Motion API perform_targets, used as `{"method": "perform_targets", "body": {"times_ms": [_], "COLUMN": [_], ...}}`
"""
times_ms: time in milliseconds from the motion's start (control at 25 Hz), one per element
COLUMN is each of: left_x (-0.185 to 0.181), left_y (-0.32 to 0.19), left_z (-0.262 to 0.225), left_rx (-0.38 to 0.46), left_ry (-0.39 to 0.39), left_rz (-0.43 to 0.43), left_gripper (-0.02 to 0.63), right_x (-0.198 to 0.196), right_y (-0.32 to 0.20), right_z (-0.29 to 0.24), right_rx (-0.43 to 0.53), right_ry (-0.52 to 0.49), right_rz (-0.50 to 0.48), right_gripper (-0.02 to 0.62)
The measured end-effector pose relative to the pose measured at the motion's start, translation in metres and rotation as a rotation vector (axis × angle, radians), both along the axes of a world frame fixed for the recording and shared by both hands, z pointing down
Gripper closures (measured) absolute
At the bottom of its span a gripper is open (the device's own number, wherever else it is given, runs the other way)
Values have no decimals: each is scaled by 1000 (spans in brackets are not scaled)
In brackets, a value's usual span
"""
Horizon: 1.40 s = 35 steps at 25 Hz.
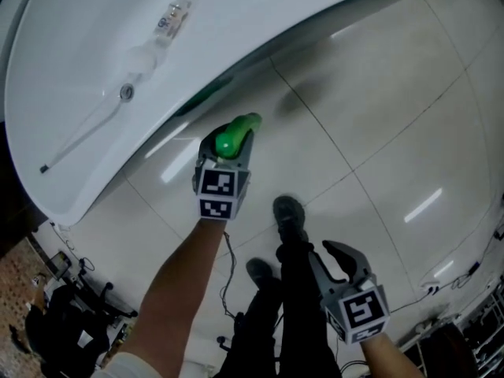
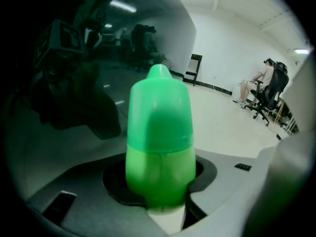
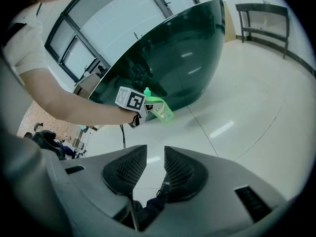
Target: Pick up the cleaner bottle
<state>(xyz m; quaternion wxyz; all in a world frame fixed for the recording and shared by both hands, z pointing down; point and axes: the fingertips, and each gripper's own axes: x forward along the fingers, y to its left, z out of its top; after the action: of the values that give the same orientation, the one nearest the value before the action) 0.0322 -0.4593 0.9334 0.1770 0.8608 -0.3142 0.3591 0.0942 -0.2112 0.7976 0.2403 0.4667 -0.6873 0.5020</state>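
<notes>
The cleaner bottle (image 2: 159,132) sits between the jaws of the left hand-held gripper (image 2: 160,181), whose pads press on its lower body from either side at a middling width, so the pick-up looks made and what remains, by my reading, is carrying it clear. The bottle's long axis runs along the line this hand-held gripper points, with the green cap at the far end, out ahead of the jaws and away from the hand. In the head view the cleaner bottle (image 1: 236,135) juts forward from the left hand-held gripper (image 1: 228,150) toward the bathtub (image 1: 94,46). The tub's dark outer wall (image 3: 168,53) lies just ahead of the cap and is the one thing in the way of any forward push. Drawing back or upward looks the safer course. In the right gripper view the bottle (image 3: 160,107) hangs clear of the floor (image 3: 247,107), with nothing under it. The right hand-held gripper (image 1: 340,257) is well behind and to the side of the left one, beside the person's legs (image 1: 295,290). Its jaws stand narrowly apart with nothing between them, so the left hand alone carries the work. A small clear bottle (image 1: 169,18) lies on the tub's rim, far ahead of both and out of the path.
</notes>
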Motion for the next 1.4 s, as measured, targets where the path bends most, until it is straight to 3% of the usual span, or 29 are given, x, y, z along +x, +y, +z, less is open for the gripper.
{"method": "perform_targets", "body": {"times_ms": [600,880,1400], "left_x": [2,5,-36], "left_y": [12,34,64], "left_z": [-105,-148,-226], "left_rx": [21,41,102], "left_ry": [35,101,153], "left_rz": [55,92,118], "left_gripper": [440,440,440], "right_x": [-4,0,-36], "right_y": [-22,-11,15], "right_z": [-59,-72,-111], "right_rx": [86,126,188], "right_ry": [7,41,75], "right_rz": [6,-14,-23], "right_gripper": [486,486,486]}}
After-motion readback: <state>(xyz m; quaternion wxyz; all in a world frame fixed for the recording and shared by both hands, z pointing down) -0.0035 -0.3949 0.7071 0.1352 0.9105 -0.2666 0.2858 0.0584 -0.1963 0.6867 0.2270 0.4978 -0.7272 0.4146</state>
